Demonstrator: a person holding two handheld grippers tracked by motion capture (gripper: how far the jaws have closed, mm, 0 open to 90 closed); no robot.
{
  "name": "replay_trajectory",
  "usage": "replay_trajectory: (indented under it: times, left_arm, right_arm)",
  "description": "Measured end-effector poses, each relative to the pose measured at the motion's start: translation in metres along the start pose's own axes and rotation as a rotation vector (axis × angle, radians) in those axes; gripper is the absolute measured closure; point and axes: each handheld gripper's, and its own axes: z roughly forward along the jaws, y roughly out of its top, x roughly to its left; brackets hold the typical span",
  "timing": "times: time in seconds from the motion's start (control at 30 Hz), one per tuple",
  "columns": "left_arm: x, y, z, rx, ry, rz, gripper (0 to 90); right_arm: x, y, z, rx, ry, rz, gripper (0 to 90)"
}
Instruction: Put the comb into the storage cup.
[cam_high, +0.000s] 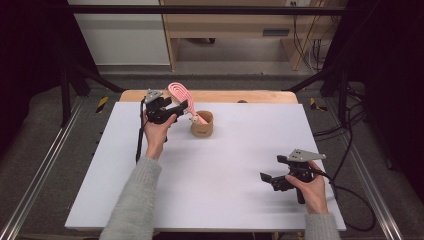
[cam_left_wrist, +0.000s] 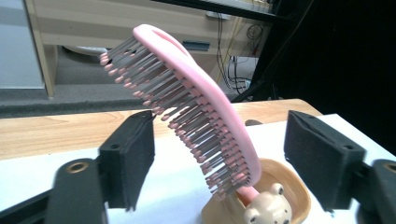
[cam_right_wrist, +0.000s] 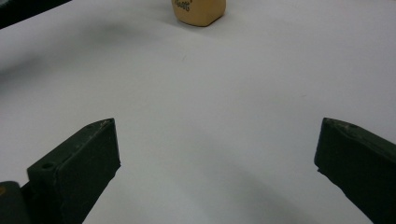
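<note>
White table (cam_high: 210, 170) — pink brush (cam_high: 179, 93) stands handle-down in the tan cup (cam_high: 202, 125); left tool (cam_high: 170, 109) spread around it, right tool (cam_high: 274, 181) released, idle — placement looks done.

My two handheld black grippers, grey knit sleeves behind them.

I see the black two-jaw left gripper (cam_high: 184, 106) and right gripper (cam_high: 271, 178) each carrying a grey three-cornered plate (cam_high: 305, 155), a black trailing cable (cam_high: 356, 206), and square dark pads (cam_left_wrist: 132, 158).

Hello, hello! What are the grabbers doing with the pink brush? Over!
Left gripper open, jaws either side of the brush, not clamped. Brush stands handle-down in the cup. Right gripper open over bare table. Nothing in the way.
</note>
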Motion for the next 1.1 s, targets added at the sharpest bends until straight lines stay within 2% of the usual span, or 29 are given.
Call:
replay_trajectory:
  times: [0.27, 0.4, 0.5, 0.67, 0.83, 1.1]
  left_arm:
    - [-0.002, 0.006, -0.016, 0.039, 0.003, 0.040, 7.1]
    - [-0.003, 0.009, -0.024, 0.048, 0.001, 0.054, 3.2]
    - [-0.005, 0.011, -0.031, 0.061, -0.004, 0.068, 1.8]
    - [-0.007, 0.015, -0.043, 0.055, -0.037, 0.071, 0.7]
    - [-0.009, 0.018, -0.056, 0.048, -0.049, 0.094, 0.1]
    - [-0.010, 0.015, -0.077, 0.046, -0.100, 0.106, 0.0]
  right_arm:
    - [0.000, 0.000, 0.000, -0.004, 0.000, -0.003, 0.5]
    - [0.001, 0.000, 0.000, -0.002, -0.002, 0.000, 0.5]
    - [0.001, 0.000, 0.001, 0.000, -0.001, 0.000, 0.5]
    - [0.001, 0.000, 0.000, -0.003, -0.001, 0.001, 0.5]
    - [0.001, 0.000, 0.000, -0.007, -0.003, -0.001, 0.5]
    - [0.001, 0.001, 0.000, -0.012, -0.003, 0.001, 0.5]
